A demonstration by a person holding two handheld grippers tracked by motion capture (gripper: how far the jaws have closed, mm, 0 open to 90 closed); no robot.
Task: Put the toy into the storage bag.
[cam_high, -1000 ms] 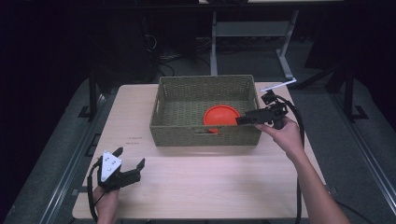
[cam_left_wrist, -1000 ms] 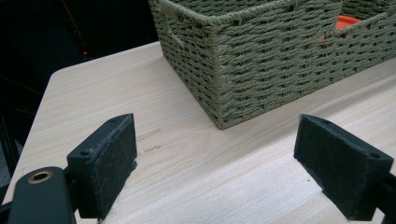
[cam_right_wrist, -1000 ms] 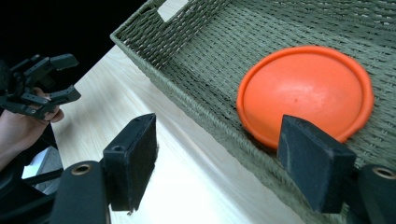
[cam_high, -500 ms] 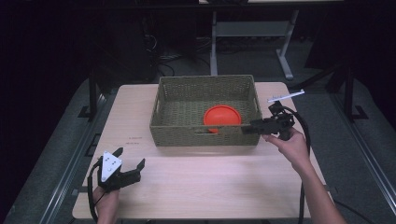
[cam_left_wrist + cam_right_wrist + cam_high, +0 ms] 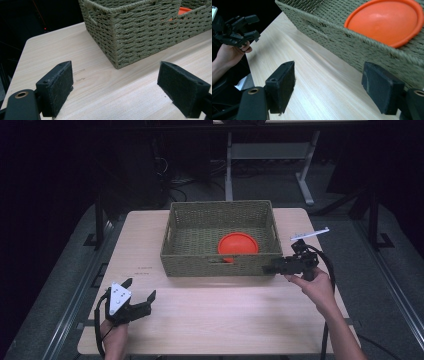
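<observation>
Your right gripper [image 5: 274,268] gapes wide beside the woven basket [image 5: 220,265] holding an orange dish [image 5: 238,243]; your left gripper [image 5: 141,296] is wide, empty

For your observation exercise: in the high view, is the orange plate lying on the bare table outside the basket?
No. The plate lies inside the basket, near its front wall.

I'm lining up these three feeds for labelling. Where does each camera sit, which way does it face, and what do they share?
High view: above the person's side, looking forward and down on the table; both forearms and tongs enter from below.
Left gripper view: rides the left tongs, facing the basket corner past open jaws.
Right gripper view: rides the right tongs, looking along the basket's front wall; the other hand shows.
Shared: basket and orange disc.
</observation>
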